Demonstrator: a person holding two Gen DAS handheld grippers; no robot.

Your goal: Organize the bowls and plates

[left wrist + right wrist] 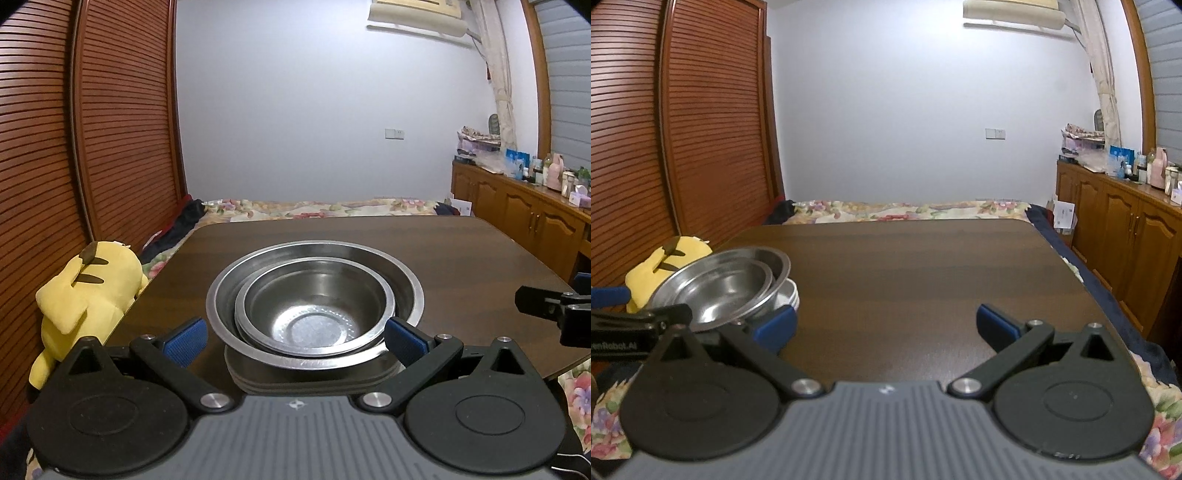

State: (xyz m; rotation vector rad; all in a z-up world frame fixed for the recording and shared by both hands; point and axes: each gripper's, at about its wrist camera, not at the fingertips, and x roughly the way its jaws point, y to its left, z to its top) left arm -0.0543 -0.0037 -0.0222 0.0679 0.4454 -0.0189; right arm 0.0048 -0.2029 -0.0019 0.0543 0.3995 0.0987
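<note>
A small steel bowl (pixel 314 310) sits nested inside a larger steel bowl (pixel 402 280). Both rest on a stack of white plates (pixel 314 380) on the dark wooden table (pixel 332 232). My left gripper (pixel 295 341) is open, its blue pads on either side of the stack's near edge, touching nothing. The same stack shows at the left of the right wrist view: the bowls (pixel 720 288) and the plates (pixel 790 295). My right gripper (pixel 886 325) is open and empty over bare table, to the right of the stack.
A yellow plush toy (pixel 88 295) lies off the table's left edge. A bed with a floral cover (pixel 905 210) is behind the table. Wooden cabinets (pixel 1126 236) with clutter stand on the right. Slatted wardrobe doors (pixel 92 129) stand on the left.
</note>
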